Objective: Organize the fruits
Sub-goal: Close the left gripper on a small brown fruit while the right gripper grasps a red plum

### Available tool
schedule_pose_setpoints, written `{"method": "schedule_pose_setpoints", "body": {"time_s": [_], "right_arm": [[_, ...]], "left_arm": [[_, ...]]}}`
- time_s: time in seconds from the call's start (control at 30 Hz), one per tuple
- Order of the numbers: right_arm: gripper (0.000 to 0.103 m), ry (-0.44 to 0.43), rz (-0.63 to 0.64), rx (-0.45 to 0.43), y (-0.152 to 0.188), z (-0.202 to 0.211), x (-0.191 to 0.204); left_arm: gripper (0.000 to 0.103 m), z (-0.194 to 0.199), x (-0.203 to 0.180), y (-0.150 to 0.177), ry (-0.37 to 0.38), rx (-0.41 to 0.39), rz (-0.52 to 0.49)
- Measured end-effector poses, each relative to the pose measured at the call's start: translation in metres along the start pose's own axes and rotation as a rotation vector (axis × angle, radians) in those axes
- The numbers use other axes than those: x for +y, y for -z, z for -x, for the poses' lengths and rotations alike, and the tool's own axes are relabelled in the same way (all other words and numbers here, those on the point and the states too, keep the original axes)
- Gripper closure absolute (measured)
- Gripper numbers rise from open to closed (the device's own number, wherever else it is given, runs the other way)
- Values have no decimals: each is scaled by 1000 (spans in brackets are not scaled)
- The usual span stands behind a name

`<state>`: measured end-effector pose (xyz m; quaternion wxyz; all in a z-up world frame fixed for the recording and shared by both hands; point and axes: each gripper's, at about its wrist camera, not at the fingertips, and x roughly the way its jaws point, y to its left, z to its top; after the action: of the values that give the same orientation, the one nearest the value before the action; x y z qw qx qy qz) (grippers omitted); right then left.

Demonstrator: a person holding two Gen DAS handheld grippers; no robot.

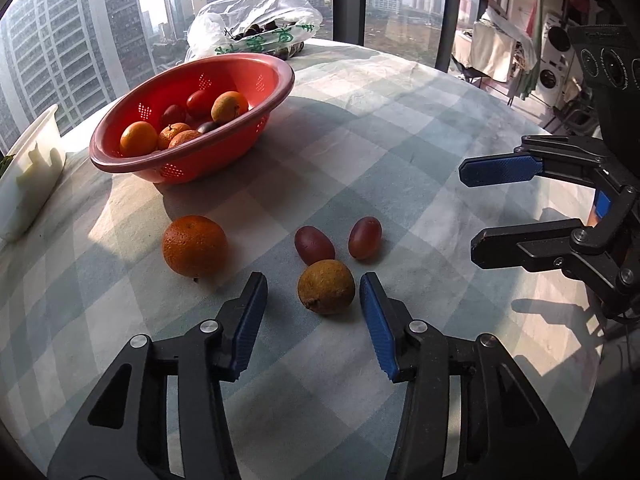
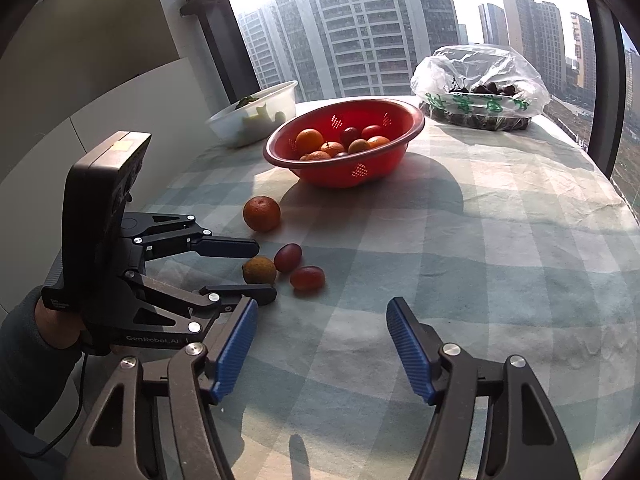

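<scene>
A brownish-yellow round fruit point(image 1: 326, 287) lies on the checked tablecloth between the fingers of my left gripper point(image 1: 312, 280). The jaws stand open: the right pad is close to the fruit and a gap shows on the left. Just beyond lie two red oval fruits point(image 1: 314, 246) point(image 1: 365, 237), and an orange point(image 1: 195, 246) sits further left. A red colander point(image 1: 120, 160) holding several oranges and red fruits stands at the back. My right gripper point(image 2: 322, 308) hovers open and empty over bare cloth, right of the loose fruits point(image 2: 307, 278). It also shows at the right edge as the right gripper point(image 1: 466, 210).
A white tub point(image 1: 28, 176) stands at the table's left edge. A plastic bag point(image 1: 256, 20) of dark fruit lies behind the colander by the window. The round table's edge curves away at the right point(image 2: 616, 200). A sleeved hand point(image 2: 52, 320) holds the left gripper.
</scene>
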<state>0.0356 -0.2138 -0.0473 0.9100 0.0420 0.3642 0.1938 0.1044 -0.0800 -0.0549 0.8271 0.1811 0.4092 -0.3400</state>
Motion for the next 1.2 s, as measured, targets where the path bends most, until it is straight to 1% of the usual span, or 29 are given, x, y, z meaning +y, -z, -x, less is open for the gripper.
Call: {"method": "schedule_pose_setpoints", "body": {"time_s": [0.03,0.07,0.13,0.27,0.4,0.6,0.67,0.83,0.9,1.03,1.2], "right_arm": [[36,0,2,2,0,-1,0],[36,1,3,3,0,-1,0],[37,1,3,6,0,-2,0],[38,5,9,10,-1,-4,1],[42,14,42,36,-6,-12,7],[52,34,109,99,-15,-38,21],[53,37,117,110,-18,-45,23],[57,76,138,141,-24,-61,26],[61,92,152,148,-23,-64,27],[63,119,193,146,-21,-67,33],[74,135,215,149,-22,-68,36]], "left_arm": [[66,0,-1,0,7,-1,-1],[72,0,-2,0,11,-1,-6],[77,0,-5,0,15,-2,-15],[77,1,-5,1,17,-8,-11],[77,9,-3,6,14,-21,9],[77,29,9,27,-16,-35,97],[77,35,12,35,-31,-36,124],[77,47,17,50,-60,-49,166],[77,49,18,53,-65,-54,178],[77,50,19,57,-61,-57,190],[77,49,17,58,-52,-62,193]]}}
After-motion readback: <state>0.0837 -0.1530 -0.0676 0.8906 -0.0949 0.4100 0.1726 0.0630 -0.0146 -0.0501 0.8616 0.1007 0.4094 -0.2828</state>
